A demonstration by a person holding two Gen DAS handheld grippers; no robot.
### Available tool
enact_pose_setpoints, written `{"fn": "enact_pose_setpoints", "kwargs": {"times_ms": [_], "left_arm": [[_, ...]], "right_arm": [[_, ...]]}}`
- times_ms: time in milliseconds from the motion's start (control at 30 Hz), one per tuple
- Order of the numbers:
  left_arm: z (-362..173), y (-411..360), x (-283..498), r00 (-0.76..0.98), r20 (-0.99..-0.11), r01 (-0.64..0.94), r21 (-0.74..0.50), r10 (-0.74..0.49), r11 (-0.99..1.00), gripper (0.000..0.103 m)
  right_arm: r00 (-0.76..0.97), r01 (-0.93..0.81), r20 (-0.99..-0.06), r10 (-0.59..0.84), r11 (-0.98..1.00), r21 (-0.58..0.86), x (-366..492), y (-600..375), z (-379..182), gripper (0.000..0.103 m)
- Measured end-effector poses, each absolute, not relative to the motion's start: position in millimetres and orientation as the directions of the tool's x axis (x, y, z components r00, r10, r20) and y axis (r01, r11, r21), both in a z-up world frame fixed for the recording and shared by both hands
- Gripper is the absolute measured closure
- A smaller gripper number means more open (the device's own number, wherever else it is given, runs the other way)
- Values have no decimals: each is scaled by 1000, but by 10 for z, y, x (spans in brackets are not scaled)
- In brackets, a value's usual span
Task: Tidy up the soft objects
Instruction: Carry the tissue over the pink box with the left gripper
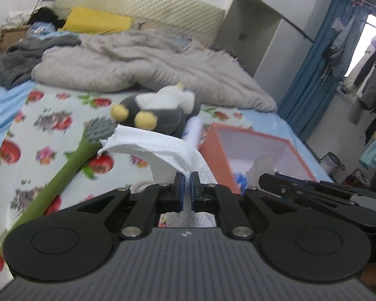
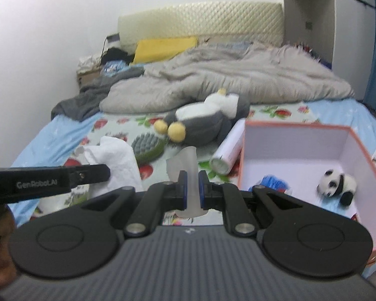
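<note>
White walls (image 2: 50, 37), quilted headboard (image 2: 200, 21), perhaps a window (image 1: 371, 40).

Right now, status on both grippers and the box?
Left gripper shut on tissue. Right gripper shut on clear soft piece. Box open, panda inside. Path clear.

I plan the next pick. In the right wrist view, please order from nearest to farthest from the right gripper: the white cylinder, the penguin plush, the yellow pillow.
1. White cylinder: just beyond the right gripper, slightly right, beside the box.
2. Penguin plush: behind it, mid-bed.
3. Yellow pillow: far end, against the headboard.
</note>
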State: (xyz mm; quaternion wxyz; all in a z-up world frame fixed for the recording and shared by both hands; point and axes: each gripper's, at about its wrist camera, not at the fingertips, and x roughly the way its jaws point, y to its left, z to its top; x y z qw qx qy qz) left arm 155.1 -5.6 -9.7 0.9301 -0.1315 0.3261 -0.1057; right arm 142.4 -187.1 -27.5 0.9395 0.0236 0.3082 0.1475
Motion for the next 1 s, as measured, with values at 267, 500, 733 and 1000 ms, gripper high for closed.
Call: {"fn": "enact_pose_setpoints", "kwargs": {"times_ms": [267,500,733,1000], "left_arm": [[409,-447,1994,754,-537,229,-324,-378,918,97],[550,-1034,2451,639,-579,346,-372,-507,861,97],[319,-1615,2846,497,-663,390,-406,-560,827,97],[-127,-2009,3127,369,-750,394,-409,-549,823,97]], "right_arm": [[850,-216,-473,233,972,90,1471,-2159,175,90],[876,-96,-467,119,993,72,1682,-2637,460,90],[815,-15,-575,69,995,99,1946,-3146,413,90],[686,39,-726,44,994,98,2153,-3536,-19,90]]}}
